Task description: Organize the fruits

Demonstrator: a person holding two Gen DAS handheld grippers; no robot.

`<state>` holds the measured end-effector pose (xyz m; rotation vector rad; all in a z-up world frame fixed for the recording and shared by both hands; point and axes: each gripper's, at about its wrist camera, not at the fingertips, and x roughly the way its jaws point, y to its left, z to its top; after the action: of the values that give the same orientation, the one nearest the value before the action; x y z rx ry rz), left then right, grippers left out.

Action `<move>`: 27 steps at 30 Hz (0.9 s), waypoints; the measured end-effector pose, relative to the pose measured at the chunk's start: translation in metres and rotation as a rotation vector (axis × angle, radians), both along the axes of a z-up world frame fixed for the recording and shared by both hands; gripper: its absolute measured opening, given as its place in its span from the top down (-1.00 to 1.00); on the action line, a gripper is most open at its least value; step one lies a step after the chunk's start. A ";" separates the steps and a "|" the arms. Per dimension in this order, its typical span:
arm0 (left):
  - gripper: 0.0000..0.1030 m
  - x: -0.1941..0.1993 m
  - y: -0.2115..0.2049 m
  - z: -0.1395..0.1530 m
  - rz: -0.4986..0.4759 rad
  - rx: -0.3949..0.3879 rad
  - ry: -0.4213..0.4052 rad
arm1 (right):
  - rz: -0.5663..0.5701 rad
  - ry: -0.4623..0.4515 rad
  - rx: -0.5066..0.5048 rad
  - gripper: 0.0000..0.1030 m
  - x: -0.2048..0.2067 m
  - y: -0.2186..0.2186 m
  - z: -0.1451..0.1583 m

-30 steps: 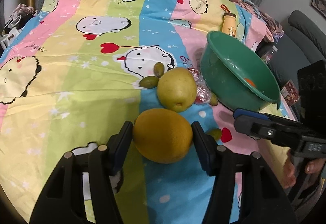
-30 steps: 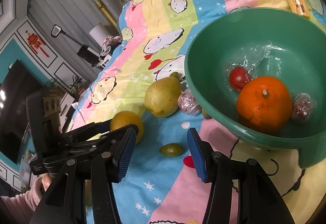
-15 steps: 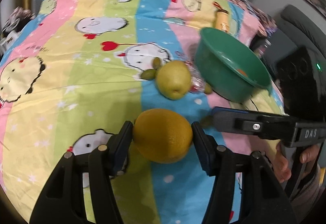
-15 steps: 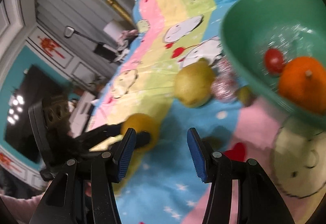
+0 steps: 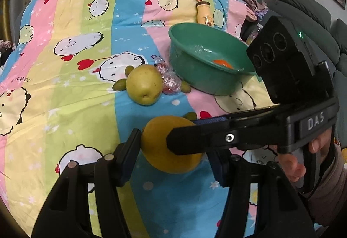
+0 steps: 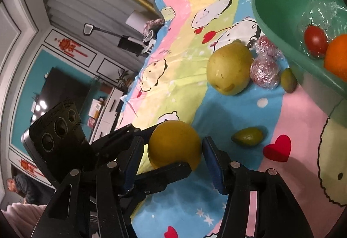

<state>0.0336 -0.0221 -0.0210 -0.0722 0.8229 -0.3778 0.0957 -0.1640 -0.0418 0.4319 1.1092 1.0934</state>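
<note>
Item 1, yellow citrus fruit [image 5: 164,147]: sitting between the fingers of the left gripper [image 5: 173,151], whose pads are pressing on both of its sides; it is hanging above the striped cartoon bedsheet [image 5: 71,90].

Item 2, right gripper [image 6: 172,157]: its fingers are straddling the same fruit [image 6: 173,142] from a crossing angle. The jaws are standing apart, the right pad [image 6: 211,160] showing a thin gap at the rind; the left pad is partly hidden behind the left gripper's finger, so contact on that side cannot be told. In the left wrist view one of its fingers [image 5: 216,138] is crossing in front of the fruit.

Item 3, pear [image 5: 144,84]: lying on the sheet ahead of the left fingers, well apart from them.

Item 4, two wrapped reddish fruits [image 6: 263,64]: lying just beside the pear, between it and the bowl.

Item 5, small green fruits: one [image 6: 247,136] lying on the sheet just right of the right fingers, one [image 6: 288,79] sitting against the bowl's base, two more [image 5: 122,82] lying at the pear's far-left side.

Item 6, green bowl [image 5: 195,73]: standing ahead and right of both grippers, holding an orange [image 6: 337,53] and what is probably a tomato [image 6: 315,39] in plastic wrap.

Item 7, small yellow bottle [image 5: 203,13]: lying beyond the bowl.
</note>
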 end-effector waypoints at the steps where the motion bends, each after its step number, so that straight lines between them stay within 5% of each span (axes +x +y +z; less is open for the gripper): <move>1: -0.14 0.001 0.000 0.001 0.002 -0.004 -0.001 | -0.003 -0.008 0.000 -0.05 0.000 -0.001 0.001; 27: -0.14 0.040 -0.079 0.073 -0.100 0.069 -0.169 | -0.230 -0.152 0.172 -0.04 0.017 -0.095 0.060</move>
<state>0.0731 -0.1011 0.0520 0.0647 0.6730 -0.4429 0.1124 -0.2589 0.0184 0.5875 0.8132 1.0036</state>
